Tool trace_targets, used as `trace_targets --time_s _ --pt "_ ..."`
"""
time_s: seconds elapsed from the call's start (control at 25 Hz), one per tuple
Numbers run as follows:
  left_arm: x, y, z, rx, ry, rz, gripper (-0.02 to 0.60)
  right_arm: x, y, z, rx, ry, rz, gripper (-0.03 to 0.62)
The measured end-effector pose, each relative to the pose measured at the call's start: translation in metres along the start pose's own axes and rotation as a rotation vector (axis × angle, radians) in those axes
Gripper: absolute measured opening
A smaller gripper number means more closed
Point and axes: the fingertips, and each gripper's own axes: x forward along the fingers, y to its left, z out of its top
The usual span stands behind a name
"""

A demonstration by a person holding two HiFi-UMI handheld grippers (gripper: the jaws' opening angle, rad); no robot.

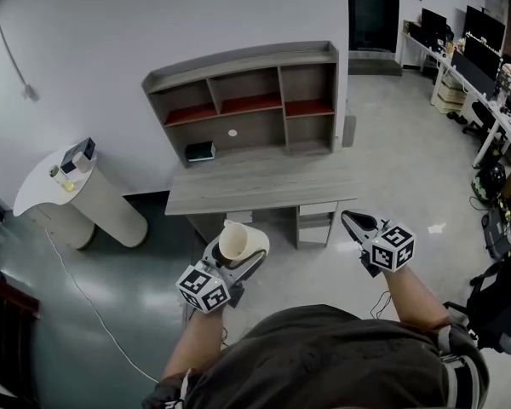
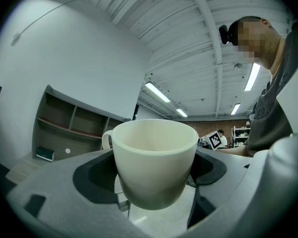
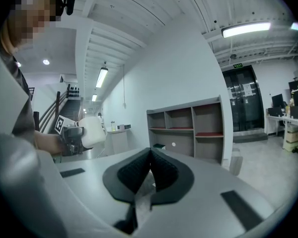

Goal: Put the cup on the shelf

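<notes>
A cream cup [image 1: 242, 240] sits upright in my left gripper [image 1: 238, 258], whose jaws are shut on it, held in the air short of the desk. From the left gripper view the cup [image 2: 154, 162] fills the middle, handle to the left. My right gripper [image 1: 355, 225] is shut and holds nothing; in its own view the black pads [image 3: 150, 170] meet, and the cup [image 3: 93, 131] shows far left. The grey shelf unit [image 1: 247, 100] with red-lined compartments stands on the desk [image 1: 264, 184] ahead against the white wall; the shelf unit [image 3: 188, 128] also shows in the right gripper view.
A small dark box [image 1: 199, 151] lies in the shelf's lower left bay. A round white side table [image 1: 77, 196] with small items stands to the left. Office desks with monitors [image 1: 477, 49] and chairs line the right side. A white cable [image 1: 85, 301] runs across the floor.
</notes>
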Motion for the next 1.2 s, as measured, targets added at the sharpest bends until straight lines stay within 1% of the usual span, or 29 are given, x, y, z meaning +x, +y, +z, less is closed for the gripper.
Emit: trace_targets --time_s 0.2,0.32,0.4,0.52,0.64,0.8,0.92,1.04,1.2 --pt "0.012 0.016 0.002 -0.002 0.004 0.004 0.4 0.014 -0.013 -0.002 0.01 0.004 0.005 -0.008" --pt "0.021 0.039 0.003 -0.012 0.006 -0.004 0.4 0.037 -0.02 -0.001 0.011 0.014 0.004 -0.008" --pt "0.026 0.061 0.002 -0.018 0.009 -0.015 0.4 0.058 -0.026 0.0 0.009 0.018 0.0 -0.008" --pt "0.036 0.107 0.002 -0.013 0.008 -0.033 0.4 0.098 -0.038 0.002 0.007 0.019 -0.014 -0.008" --pt "0.049 0.164 0.01 0.006 0.007 -0.067 0.4 0.153 -0.051 0.012 0.005 0.005 -0.036 -0.008" --pt "0.071 0.248 0.031 0.027 0.023 -0.119 0.4 0.236 -0.06 0.033 0.013 -0.011 -0.058 -0.008" --pt "0.089 0.302 0.051 0.045 0.036 -0.16 0.4 0.292 -0.067 0.056 0.008 -0.028 -0.072 -0.008" --pt "0.103 0.348 0.064 0.054 0.044 -0.192 0.4 0.34 -0.074 0.074 0.0 -0.041 -0.08 -0.008" --pt "0.117 0.396 0.071 0.049 0.044 -0.221 0.4 0.391 -0.084 0.082 0.0 -0.033 -0.088 -0.008"
